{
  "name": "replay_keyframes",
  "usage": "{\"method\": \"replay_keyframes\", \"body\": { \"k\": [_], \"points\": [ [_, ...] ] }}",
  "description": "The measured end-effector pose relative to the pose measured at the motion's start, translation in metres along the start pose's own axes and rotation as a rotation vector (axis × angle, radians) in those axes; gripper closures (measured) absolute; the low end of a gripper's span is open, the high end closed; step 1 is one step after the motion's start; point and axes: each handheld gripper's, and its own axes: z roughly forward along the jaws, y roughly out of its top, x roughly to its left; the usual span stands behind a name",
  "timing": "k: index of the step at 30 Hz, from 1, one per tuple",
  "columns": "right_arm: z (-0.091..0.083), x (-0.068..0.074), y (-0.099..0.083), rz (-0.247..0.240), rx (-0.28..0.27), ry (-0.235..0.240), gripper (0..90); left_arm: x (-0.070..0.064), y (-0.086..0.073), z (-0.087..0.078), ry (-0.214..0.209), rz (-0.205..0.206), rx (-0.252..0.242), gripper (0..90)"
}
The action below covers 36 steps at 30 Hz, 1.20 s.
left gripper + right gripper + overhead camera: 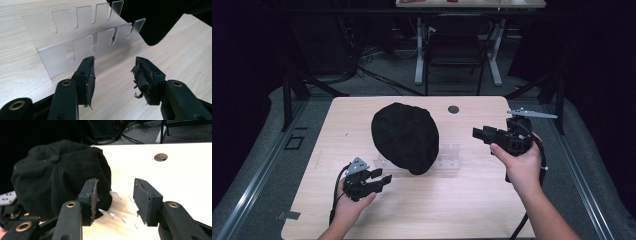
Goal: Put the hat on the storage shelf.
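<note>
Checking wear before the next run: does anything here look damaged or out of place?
Yes. The padding on the left gripper jaws is frayed, with torn shreds hanging off. The black cap also sits slumped over the clear slotted rack, covering one end.

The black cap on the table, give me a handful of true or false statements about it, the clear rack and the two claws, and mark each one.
1. The black cap rests on the clear slotted rack. True.
2. The left claw is shut on the rack. False: its jaws stand open with bare table between them, short of the rack.
3. The right claw is open and holds nothing. True.
4. The cap lies upside down with its inside showing. False: its crown faces up, and the top button shows in the right gripper view.
5. The wooden table has a small round hole beyond the cap. True.
</note>
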Motion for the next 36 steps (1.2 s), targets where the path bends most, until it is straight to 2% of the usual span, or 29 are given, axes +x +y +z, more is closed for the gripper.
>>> {"method": "replay_keyframes", "body": {
  "k": [1,2,5,8,10,12,16,21,26,30,36],
  "points": [
    [-0.001,0.0,-0.003,-0.002,0.002,-0.001,53.2,0.0,0.0,-0.002,-0.001,-0.003,-0.002,49.9],
    [0.0,0.0,-0.006,0.005,0.004,-0.026,52.5,0.001,-0.001,-0.004,0.002,-0.004,-0.002,49.5],
    [-0.002,0.004,-0.013,-0.036,0.013,-0.052,53.0,0.003,-0.003,-0.007,0.016,-0.009,-0.001,49.4],
    [-0.002,0.006,-0.023,-0.024,0.021,-0.044,50.3,0.006,-0.006,-0.011,0.024,-0.008,0.005,49.0],
    [-0.001,0.007,-0.032,-0.037,0.019,-0.061,50.5,0.008,-0.007,-0.014,0.03,-0.009,-0.001,49.0],
    [-0.001,0.007,-0.04,-0.031,0.019,-0.063,50.9,0.011,-0.009,-0.016,0.03,-0.012,0.0,48.9],
    [-0.001,0.004,-0.057,-0.031,0.024,-0.079,51.8,0.016,-0.013,-0.019,0.039,-0.027,-0.023,48.8],
    [0.0,-0.004,-0.08,-0.021,0.027,-0.089,53.9,0.021,-0.019,-0.02,0.074,-0.016,-0.022,48.7],
    [0.003,-0.01,-0.099,-0.044,0.011,-0.111,54.1,0.023,-0.02,-0.02,0.073,-0.026,-0.027,48.5],
    [0.005,-0.013,-0.112,-0.102,0.008,-0.156,54.1,0.024,-0.023,-0.019,0.07,-0.031,-0.02,48.2],
    [0.01,-0.02,-0.134,-0.088,0.003,-0.178,55.0,0.02,-0.024,-0.017,0.062,-0.013,-0.027,47.8]
  ]
}}
